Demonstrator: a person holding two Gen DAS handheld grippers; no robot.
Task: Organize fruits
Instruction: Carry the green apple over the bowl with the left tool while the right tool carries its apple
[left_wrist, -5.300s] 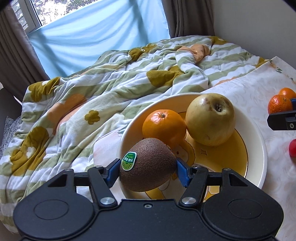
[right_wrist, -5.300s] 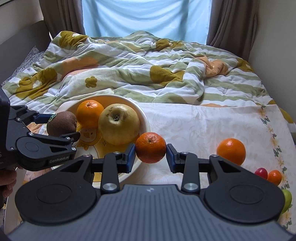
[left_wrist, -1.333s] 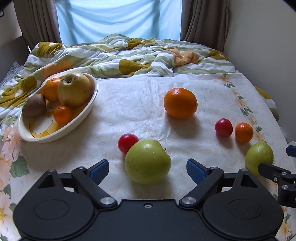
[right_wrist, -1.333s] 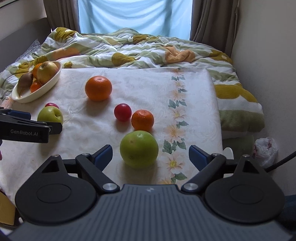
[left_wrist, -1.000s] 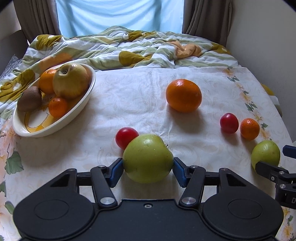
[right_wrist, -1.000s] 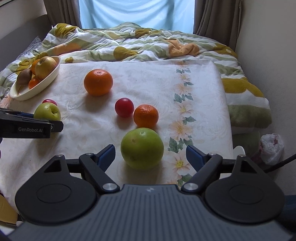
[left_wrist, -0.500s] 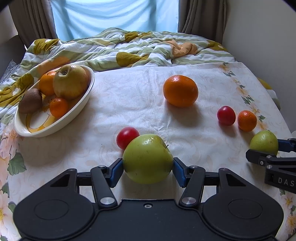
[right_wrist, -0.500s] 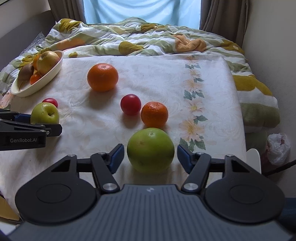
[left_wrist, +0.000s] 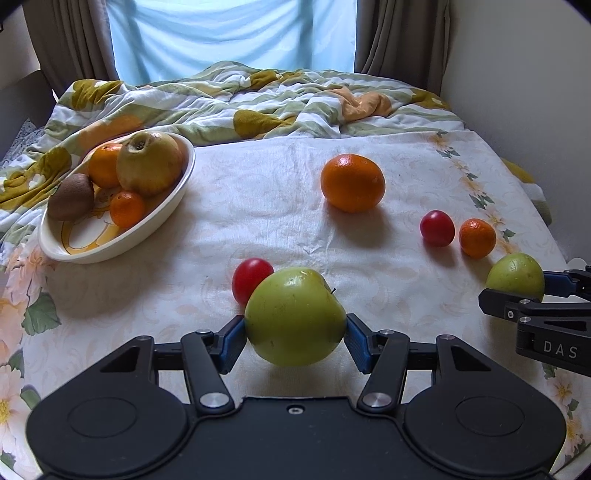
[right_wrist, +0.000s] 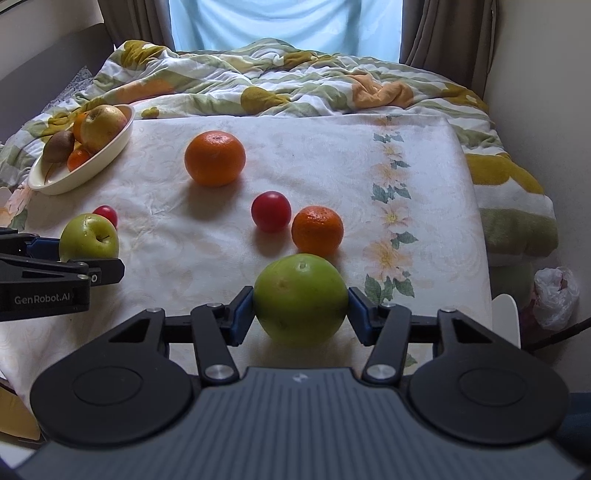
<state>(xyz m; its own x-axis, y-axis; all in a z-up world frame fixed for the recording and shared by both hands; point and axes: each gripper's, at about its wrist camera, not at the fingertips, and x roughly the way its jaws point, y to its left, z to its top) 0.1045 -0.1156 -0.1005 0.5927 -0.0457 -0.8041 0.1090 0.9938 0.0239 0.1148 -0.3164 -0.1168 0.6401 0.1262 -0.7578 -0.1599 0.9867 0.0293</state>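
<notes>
While each hand-held gripper (left_wrist: 295, 334) (right_wrist: 300, 312) clamps its green apple (left_wrist: 295, 316) (right_wrist: 300, 298), bare cloth (left_wrist: 258, 206) toward bowl rim (left_wrist: 147, 230)

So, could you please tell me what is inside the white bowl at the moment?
The white bowl holds a kiwi, a yellowish apple, an orange behind them, and a small mandarin. Anything beneath the apple is covered.

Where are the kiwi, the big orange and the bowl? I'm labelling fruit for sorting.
kiwi (left_wrist: 71, 202), left wrist view, middle of its brown skin.
big orange (left_wrist: 352, 182), left wrist view, centre of its peel.
bowl (left_wrist: 122, 242), left wrist view, near outer wall.
</notes>
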